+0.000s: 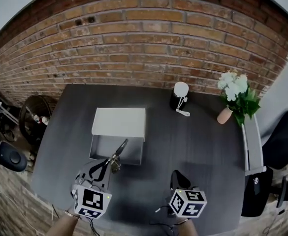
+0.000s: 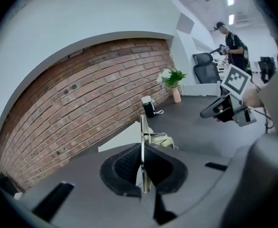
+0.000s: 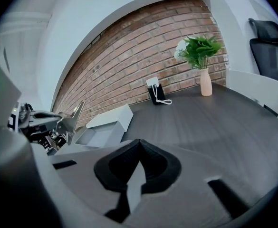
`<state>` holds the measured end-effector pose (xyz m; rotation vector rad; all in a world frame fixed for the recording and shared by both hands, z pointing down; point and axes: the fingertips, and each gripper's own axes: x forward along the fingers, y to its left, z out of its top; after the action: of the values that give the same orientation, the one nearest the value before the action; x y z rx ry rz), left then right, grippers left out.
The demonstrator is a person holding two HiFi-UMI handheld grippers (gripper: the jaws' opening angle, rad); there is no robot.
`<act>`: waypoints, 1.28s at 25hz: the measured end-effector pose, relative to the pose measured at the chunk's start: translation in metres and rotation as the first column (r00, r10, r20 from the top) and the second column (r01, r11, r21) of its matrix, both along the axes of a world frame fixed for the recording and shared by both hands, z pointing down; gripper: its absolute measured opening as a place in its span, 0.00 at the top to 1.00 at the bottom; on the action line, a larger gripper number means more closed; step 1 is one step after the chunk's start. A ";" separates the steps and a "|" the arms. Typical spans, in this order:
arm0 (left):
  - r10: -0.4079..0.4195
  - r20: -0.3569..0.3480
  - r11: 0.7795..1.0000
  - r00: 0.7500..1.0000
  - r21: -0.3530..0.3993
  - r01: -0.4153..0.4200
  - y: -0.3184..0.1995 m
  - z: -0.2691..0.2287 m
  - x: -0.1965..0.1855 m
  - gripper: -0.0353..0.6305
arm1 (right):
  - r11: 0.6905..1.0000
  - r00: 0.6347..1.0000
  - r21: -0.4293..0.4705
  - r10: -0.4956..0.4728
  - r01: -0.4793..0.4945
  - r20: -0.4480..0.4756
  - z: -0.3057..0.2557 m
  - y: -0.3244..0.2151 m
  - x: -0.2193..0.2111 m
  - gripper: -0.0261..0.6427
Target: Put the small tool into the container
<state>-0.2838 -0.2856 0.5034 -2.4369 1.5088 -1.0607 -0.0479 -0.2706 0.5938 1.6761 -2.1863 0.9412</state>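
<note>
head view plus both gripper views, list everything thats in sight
table: one, dark grey, centre
container: one open box, pale grey, table's left-centre
lid: one, white, behind the container
small tool: one, metal, by the container's near edge
device: one, black, white top and cord, back of table
vase: one, pinkish, white flowers, back right
brick wall: one, red-brown, behind table
fan: one, black, left of table
office chair: one, black, right of table
person: one, dark clothes, far background
left gripper: one, grey, shut on the small tool
right gripper: one, grey, shut, empty
</note>
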 end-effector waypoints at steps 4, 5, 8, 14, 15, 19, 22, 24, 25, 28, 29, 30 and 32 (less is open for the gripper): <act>0.110 0.094 0.994 0.989 0.003 -0.111 -0.016 0.011 0.009 0.94 | 1.000 1.000 -0.019 0.015 -0.015 -0.005 0.014 -0.007 0.007 0.96; 0.139 0.119 0.990 0.983 0.000 -0.140 -0.019 0.013 0.011 0.94 | 1.000 1.000 -0.021 0.018 -0.018 -0.007 0.017 -0.009 0.008 0.96; 0.220 0.185 0.975 0.958 -0.018 -0.221 -0.028 0.019 0.017 0.94 | 0.999 1.000 -0.028 0.025 -0.025 -0.015 0.025 -0.014 0.010 0.96; 0.347 0.330 0.935 0.878 -0.045 -0.353 -0.040 0.031 0.020 0.94 | 0.998 0.999 -0.042 0.039 -0.039 -0.014 0.036 -0.021 0.011 0.96; 0.366 0.354 0.926 0.861 -0.050 -0.374 -0.042 0.034 0.019 0.94 | 0.998 0.999 -0.045 0.041 -0.042 -0.014 0.037 -0.022 0.012 0.96; 0.431 0.437 0.892 0.789 -0.073 -0.446 -0.050 0.046 0.017 0.94 | 0.997 0.998 -0.056 0.053 -0.054 -0.016 0.044 -0.023 0.014 0.96; 0.469 0.473 0.870 0.746 -0.099 -0.483 -0.054 0.056 0.015 0.94 | 0.996 0.998 -0.064 0.058 -0.059 -0.018 0.048 -0.024 0.015 0.96; 0.491 0.500 0.855 0.713 -0.120 -0.505 -0.055 0.064 0.015 0.94 | 0.996 0.998 -0.069 0.058 -0.060 -0.021 0.050 -0.025 0.015 0.96; 0.501 0.514 0.847 0.696 -0.128 -0.515 -0.055 0.068 0.015 0.94 | 0.996 0.998 -0.071 0.058 -0.060 -0.023 0.051 -0.026 0.016 0.96; 0.525 0.527 0.832 0.668 -0.152 -0.534 -0.057 0.078 0.016 0.94 | 0.995 0.998 -0.075 0.060 -0.062 -0.027 0.053 -0.028 0.015 0.96; 0.530 0.526 0.829 0.665 -0.160 -0.535 -0.059 0.081 0.016 0.94 | 0.995 0.998 -0.077 0.061 -0.063 -0.027 0.054 -0.029 0.015 0.96; 0.534 0.524 0.828 0.663 -0.167 -0.535 -0.060 0.083 0.016 0.94 | 0.995 0.998 -0.079 0.062 -0.064 -0.026 0.055 -0.029 0.014 0.96; 0.537 0.523 0.828 0.661 -0.179 -0.531 -0.065 0.087 0.015 0.94 | 0.994 0.998 -0.083 0.063 -0.065 -0.023 0.056 -0.030 0.013 0.96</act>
<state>-0.2690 -0.3508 0.5907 -2.0676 0.5418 -1.4392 -0.0353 -0.3003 0.6502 1.7182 -2.0622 1.0125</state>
